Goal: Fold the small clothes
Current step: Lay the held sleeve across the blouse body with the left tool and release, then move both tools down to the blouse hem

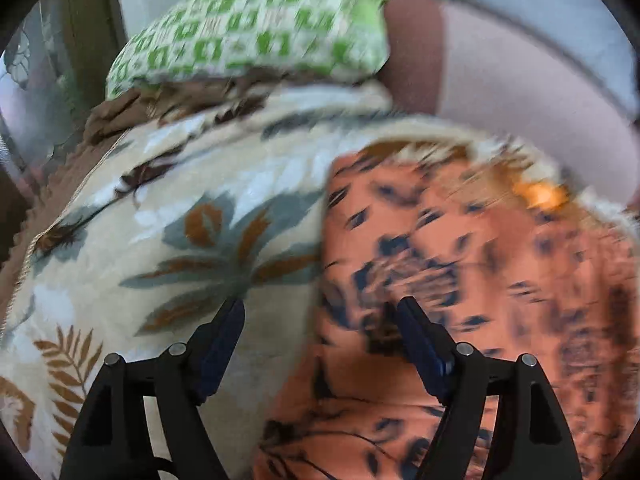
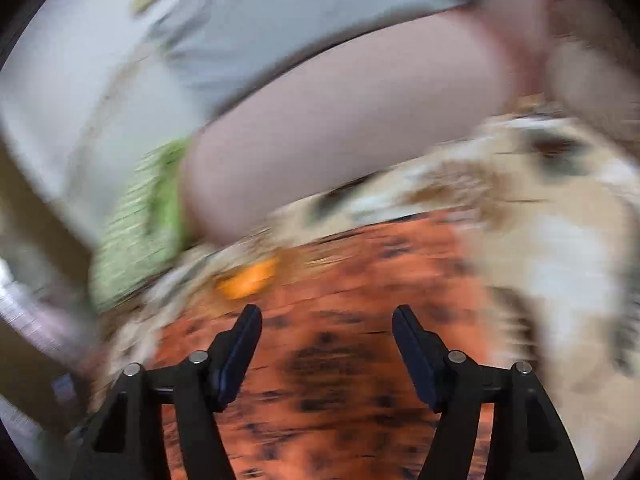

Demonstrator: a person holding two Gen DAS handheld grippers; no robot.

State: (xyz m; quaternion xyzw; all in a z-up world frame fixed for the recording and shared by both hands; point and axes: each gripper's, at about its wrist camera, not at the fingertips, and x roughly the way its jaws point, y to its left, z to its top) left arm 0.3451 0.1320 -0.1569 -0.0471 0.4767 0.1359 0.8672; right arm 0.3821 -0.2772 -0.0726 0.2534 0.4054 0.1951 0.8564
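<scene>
An orange garment with dark blue leaf prints lies spread on a cream blanket patterned with grey and brown leaves. My left gripper hovers open over the garment's left edge, nothing between its fingers. In the blurred right wrist view the same orange garment fills the lower middle, and my right gripper stands open above it with nothing gripped. A small bright orange patch shows near the garment's far edge.
A green and white checked pillow rests at the head of the bed, with a brown cloth under it. A pale pink bolster lies behind the garment. A pale wall stands behind.
</scene>
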